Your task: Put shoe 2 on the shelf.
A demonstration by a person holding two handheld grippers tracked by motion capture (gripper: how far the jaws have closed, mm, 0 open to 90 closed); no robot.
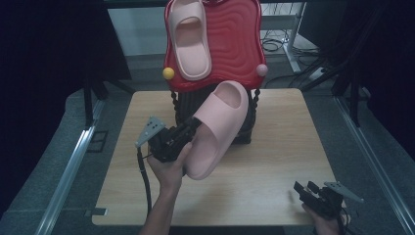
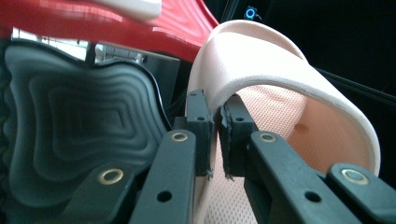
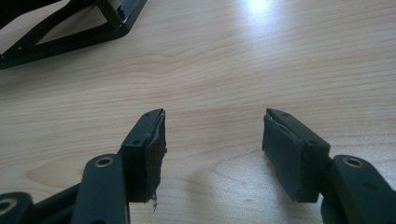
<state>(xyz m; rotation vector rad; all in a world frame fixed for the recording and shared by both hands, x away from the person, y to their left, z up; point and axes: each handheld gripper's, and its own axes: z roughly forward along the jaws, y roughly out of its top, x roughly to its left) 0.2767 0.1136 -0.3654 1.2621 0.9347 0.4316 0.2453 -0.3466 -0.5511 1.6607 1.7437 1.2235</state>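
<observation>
Left gripper (image 1: 195, 123) was clamped on the side wall of a pink slipper (image 1: 218, 128), held tilted above the table (image 1: 274, 161) before the black rack (image 1: 182, 105); second slipper (image 1: 190, 40) lay on the red tray (image 1: 237, 44) behind; right gripper (image 1: 305, 188) rested agape, empty, near right corner

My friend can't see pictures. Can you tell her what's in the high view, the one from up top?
A person's left gripper holds a pink slipper by its edge, lifted over a wooden table. Behind it, a second pink slipper lies on the red top shelf of a small rack. The right gripper waits open at the table's near right corner.
</observation>
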